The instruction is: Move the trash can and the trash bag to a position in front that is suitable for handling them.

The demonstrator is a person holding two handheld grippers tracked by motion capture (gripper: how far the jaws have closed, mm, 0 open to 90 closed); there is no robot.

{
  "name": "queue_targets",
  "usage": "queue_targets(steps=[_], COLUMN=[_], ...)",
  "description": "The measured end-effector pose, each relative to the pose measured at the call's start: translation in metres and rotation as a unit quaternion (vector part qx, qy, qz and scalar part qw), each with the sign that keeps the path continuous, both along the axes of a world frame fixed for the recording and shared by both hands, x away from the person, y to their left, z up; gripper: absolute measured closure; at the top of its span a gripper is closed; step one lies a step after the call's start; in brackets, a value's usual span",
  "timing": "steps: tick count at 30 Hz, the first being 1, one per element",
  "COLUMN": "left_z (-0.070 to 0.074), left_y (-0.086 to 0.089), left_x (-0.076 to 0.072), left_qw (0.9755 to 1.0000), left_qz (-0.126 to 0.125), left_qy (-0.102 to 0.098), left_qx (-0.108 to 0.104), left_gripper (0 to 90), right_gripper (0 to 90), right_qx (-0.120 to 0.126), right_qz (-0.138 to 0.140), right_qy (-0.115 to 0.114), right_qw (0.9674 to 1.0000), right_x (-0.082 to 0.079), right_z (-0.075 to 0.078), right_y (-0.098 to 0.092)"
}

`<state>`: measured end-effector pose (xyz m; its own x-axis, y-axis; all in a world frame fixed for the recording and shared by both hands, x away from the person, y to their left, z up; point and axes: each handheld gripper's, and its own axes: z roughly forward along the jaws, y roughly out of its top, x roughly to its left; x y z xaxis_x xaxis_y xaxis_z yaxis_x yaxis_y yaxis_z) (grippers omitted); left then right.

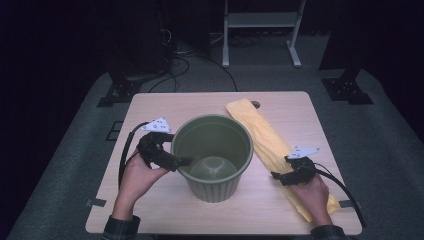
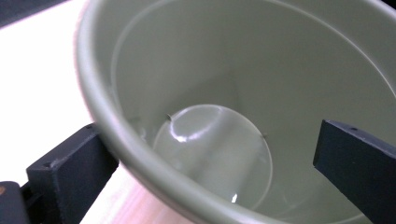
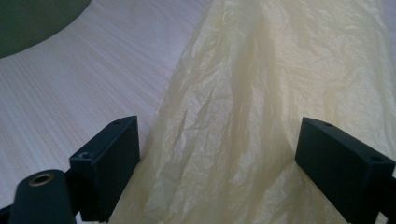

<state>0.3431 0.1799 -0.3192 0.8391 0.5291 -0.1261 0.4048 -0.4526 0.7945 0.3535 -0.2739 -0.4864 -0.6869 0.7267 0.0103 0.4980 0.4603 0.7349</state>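
An empty olive-green plastic pot (image 1: pixel 215 187) stands upright in the middle of the wooden table (image 1: pixel 165 105). My left gripper (image 1: pixel 183 161) is at its left rim, open. In the left gripper view the pot's rim (image 2: pixel 122 140) runs between the jaws of my left gripper (image 2: pixel 212 140), one jaw outside the wall and the other inside, well off it. A long, flat, pale yellow plastic bag (image 1: pixel 260 131) lies diagonally to the right of the pot. My right gripper (image 1: pixel 278 176) rests low over its near half, open, with the crinkled bag (image 3: pixel 261 70) between the jaws of the right gripper (image 3: pixel 219 128).
A small round hole (image 1: pixel 256 104) sits in the tabletop by the bag's far end. Beyond the table stand a white metal frame (image 1: pixel 260 21) and dark stand bases (image 1: pixel 117 90) with cables on the grey floor. The pot's edge (image 3: pixel 32 18) shows in the right gripper view.
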Motion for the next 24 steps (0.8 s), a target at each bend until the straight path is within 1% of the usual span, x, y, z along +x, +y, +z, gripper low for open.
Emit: queue_targets(steps=[1,3,6,7,8,13,15,18,19,23,24], left_z=[0.004,0.007,0.010,0.013,0.014,0.016,0.016,0.013,0.011,-0.001,-0.001], left_y=[0.003,0.007,0.013,0.020,0.024,0.043,0.050,0.060,0.062,0.070,0.070], left_x=[0.004,0.007,0.008,0.005,0.002,-0.013,-0.019,-0.028,-0.031,-0.039,-0.039], left_qw=[0.9999,0.9998,0.9995,0.9992,0.9990,0.9980,0.9976,0.9970,0.9967,0.9963,0.9963], left_qz=[0.009,0.014,0.024,0.030,0.033,0.047,0.053,0.062,0.066,0.077,0.077], left_qy=[-0.010,-0.012,-0.018,-0.023,-0.026,-0.037,-0.040,-0.042,-0.042,-0.038,-0.038], left_qx=[-0.001,-0.010,-0.009,-0.013,-0.014,-0.022,-0.019,-0.018,-0.021,-0.008,-0.008], left_gripper=[0.0,0.0,0.0,0.0,0.0,0.0,0.0,0.0,0.0,0.0,0.0], right_gripper=[12.5,12.5,12.5,12.5,12.5,12.5,12.6,12.6,12.6,12.5,12.5], right_qx=[0.000,0.000,0.000,0.000,0.000,0.000,0.000,0.000,0.000,0.000,0.000], right_qz=[0.000,0.000,0.000,0.000,0.000,0.000,0.000,0.000,0.000,0.000,0.000], right_qy=[0.000,0.000,0.000,0.000,0.000,0.000,0.000,0.000,0.000,0.000,0.000], right_qw=[1.0000,1.0000,1.0000,1.0000,1.0000,1.0000,1.0000,1.0000,1.0000,1.0000,1.0000], right_x=[0.000,0.000,0.000,0.000,0.000,0.000,0.000,0.000,0.000,0.000,0.000], right_z=[0.000,0.000,0.000,0.000,0.000,0.000,0.000,0.000,0.000,0.000,0.000], right_y=[0.000,0.000,0.000,0.000,0.000,0.000,0.000,0.000,0.000,0.000,0.000])
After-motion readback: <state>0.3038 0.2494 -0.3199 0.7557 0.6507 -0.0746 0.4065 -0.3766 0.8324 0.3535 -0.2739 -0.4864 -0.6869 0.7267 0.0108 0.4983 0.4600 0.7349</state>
